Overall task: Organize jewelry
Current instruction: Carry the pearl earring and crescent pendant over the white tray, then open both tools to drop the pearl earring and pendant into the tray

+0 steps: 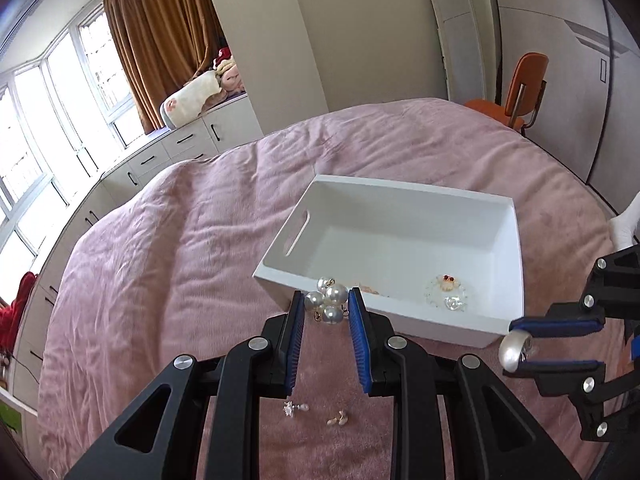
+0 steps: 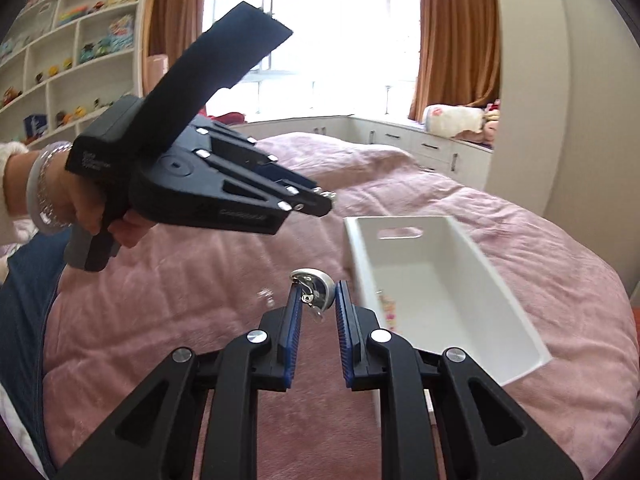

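Note:
A white box (image 1: 500, 240) sits on the pink bedspread (image 1: 180, 240); inside lie a clear flower-shaped piece (image 1: 446, 290) and a small pinkish piece (image 1: 370, 290). My left gripper (image 1: 326, 306) is shut on a cluster pearl earring (image 1: 329, 304), held just above the box's near rim. My right gripper (image 2: 317, 298) is shut on a silver dome clip earring (image 2: 314, 292), held left of the box (image 2: 472, 248); it also shows in the left wrist view (image 1: 518, 350). Two small earrings (image 1: 296, 408) (image 1: 338, 418) lie on the bedspread below the left gripper.
An orange chair (image 1: 516, 92) stands beyond the bed's far corner. White drawers (image 1: 192, 140) and windows with brown curtains (image 1: 160, 40) run along the left side. Shelves with toys (image 2: 68, 52) stand behind my left hand (image 2: 100, 216).

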`<action>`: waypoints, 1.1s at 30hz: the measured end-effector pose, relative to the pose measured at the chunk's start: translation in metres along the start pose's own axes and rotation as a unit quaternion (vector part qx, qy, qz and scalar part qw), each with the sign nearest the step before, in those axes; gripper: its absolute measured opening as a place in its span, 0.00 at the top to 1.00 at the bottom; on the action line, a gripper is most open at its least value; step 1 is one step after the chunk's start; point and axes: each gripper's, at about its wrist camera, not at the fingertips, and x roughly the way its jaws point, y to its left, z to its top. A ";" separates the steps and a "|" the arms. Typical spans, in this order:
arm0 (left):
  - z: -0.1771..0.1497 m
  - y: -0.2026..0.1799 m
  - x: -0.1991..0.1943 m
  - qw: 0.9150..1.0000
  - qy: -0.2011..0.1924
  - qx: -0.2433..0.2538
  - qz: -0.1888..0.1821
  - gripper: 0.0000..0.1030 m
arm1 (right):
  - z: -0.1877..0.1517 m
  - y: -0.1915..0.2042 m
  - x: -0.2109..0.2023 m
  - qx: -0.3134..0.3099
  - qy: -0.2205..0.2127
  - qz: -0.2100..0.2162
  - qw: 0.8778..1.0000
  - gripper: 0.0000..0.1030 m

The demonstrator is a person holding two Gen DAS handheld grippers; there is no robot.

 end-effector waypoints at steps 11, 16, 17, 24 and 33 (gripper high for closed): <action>0.045 -0.031 0.025 0.999 0.020 0.042 0.016 0.74 | -0.005 -0.044 -0.002 0.060 -0.011 -0.087 0.994 0.83; 0.050 -0.034 0.044 0.997 0.043 0.053 0.029 0.74 | -0.008 -0.056 0.005 0.075 0.001 -0.104 0.992 0.83; 0.051 -0.033 0.050 0.997 0.050 0.053 0.032 0.74 | -0.009 -0.058 0.009 0.076 0.006 -0.107 0.991 0.83; 0.049 -0.029 0.080 0.994 0.088 0.055 0.044 0.74 | -0.017 -0.068 0.030 0.088 0.036 -0.118 0.988 0.83; 0.047 -0.025 0.116 0.991 0.110 0.050 0.055 0.74 | -0.024 -0.083 0.053 0.107 0.064 -0.125 0.984 0.83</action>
